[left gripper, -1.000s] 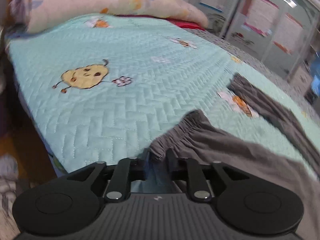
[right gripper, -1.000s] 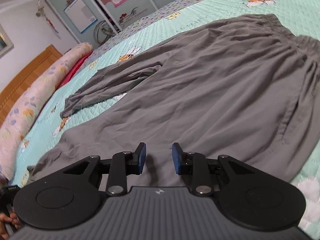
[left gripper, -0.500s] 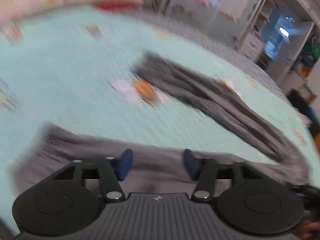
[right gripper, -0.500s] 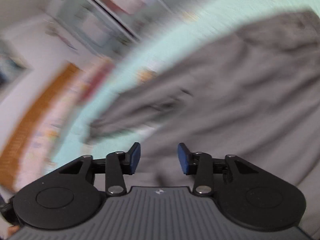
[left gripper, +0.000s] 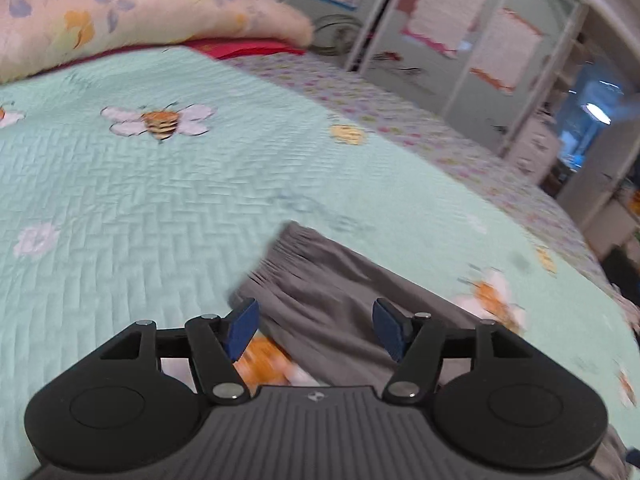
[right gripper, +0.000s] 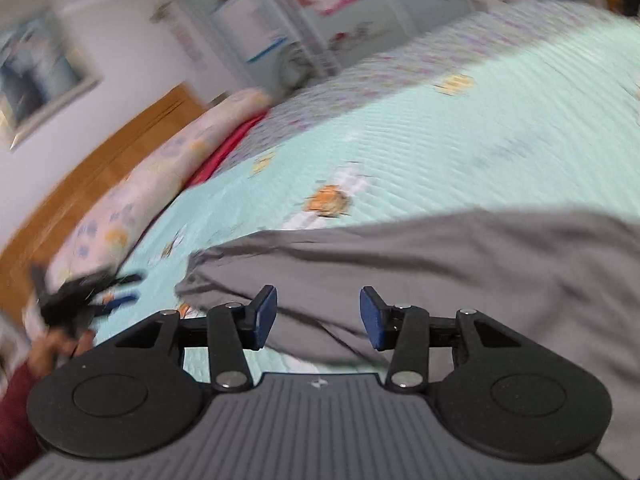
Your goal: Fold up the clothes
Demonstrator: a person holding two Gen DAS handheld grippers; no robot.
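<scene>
While both views are smeared by motion blur, the main layout reads clearly enough. The grey trousers (left gripper: 320,300) lie on the mint quilted bedspread (left gripper: 120,208), with the gathered elastic waistband (left gripper: 276,256) just ahead of the left claw (left gripper: 316,330). That claw has its blue pads spread wide apart and holds nothing; grey cloth lies beneath the gap between them, and whether the pads touch it cannot be told. A bee print (left gripper: 160,122) shows on the bedspread farther off, and a floral pillow (left gripper: 120,20) lies along the head of the bed.

From the right wrist view, the trousers (right gripper: 460,264) stretch across the lower frame, one narrow end (right gripper: 200,272) pointing towards the pillow (right gripper: 132,208) and the wooden headboard (right gripper: 100,168). The right claw (right gripper: 318,318) is likewise parted and empty, hanging over the grey fabric. At the left edge, a dark blurred shape sits near a maroon sleeve (right gripper: 16,400); what it is cannot be made out.
</scene>
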